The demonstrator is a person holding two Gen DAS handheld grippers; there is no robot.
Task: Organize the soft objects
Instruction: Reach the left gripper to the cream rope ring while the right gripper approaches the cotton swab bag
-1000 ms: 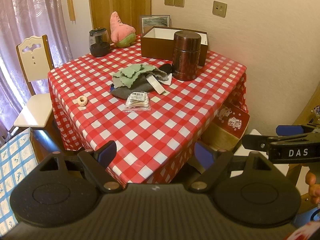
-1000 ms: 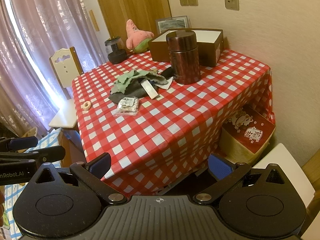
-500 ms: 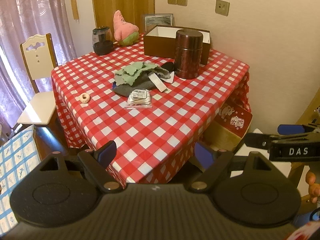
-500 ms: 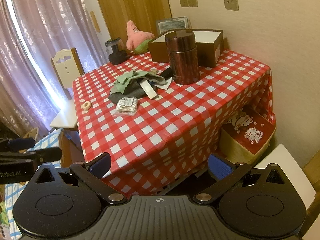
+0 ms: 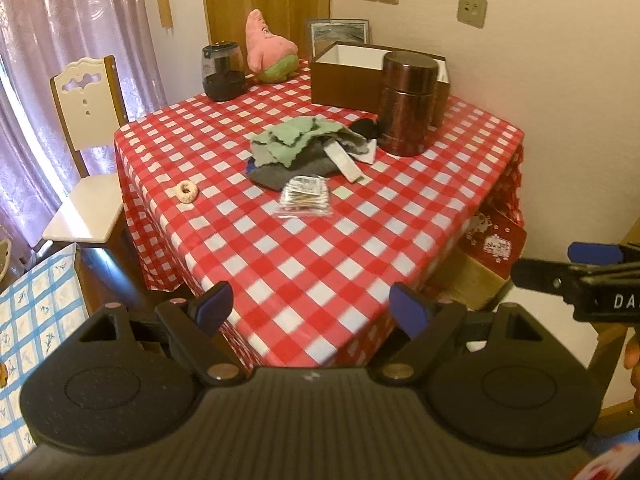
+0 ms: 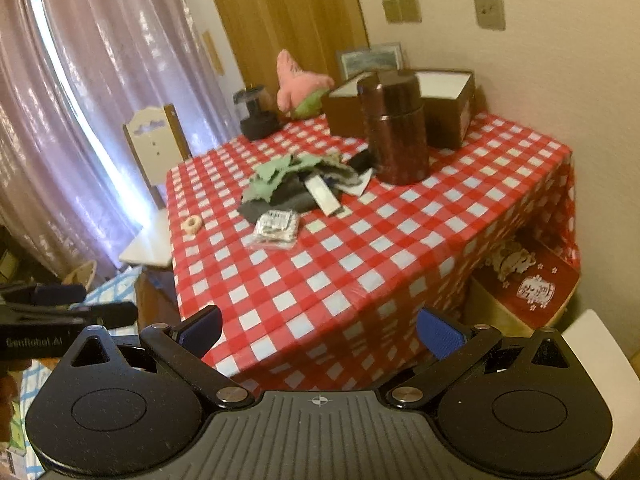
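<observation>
A heap of green and grey cloths [image 5: 298, 148] [image 6: 294, 178] lies mid-table on the red checked tablecloth [image 5: 320, 248] [image 6: 340, 248]. A pink star plush toy [image 5: 268, 46] [image 6: 298, 84] sits at the far edge. An open brown box [image 5: 344, 74] [image 6: 444, 100] stands at the back. My left gripper [image 5: 312, 312] is open and empty, held off the table's near corner. My right gripper [image 6: 320, 330] is open and empty too, also short of that corner. Each gripper shows at the edge of the other's view.
A dark brown canister [image 5: 406, 102] [image 6: 396, 128] stands by the cloths. A clear packet [image 5: 306, 200] [image 6: 276, 228], a small ring [image 5: 187, 192] [image 6: 193, 225] and a dark jar [image 5: 223, 72] are on the table. A white chair [image 5: 88, 152] stands left; a red box [image 5: 496, 240] sits below.
Both grippers have drawn slightly back and shifted, so the table looks a little smaller and the right view has turned right. Both stay open; nothing on the table moved.
</observation>
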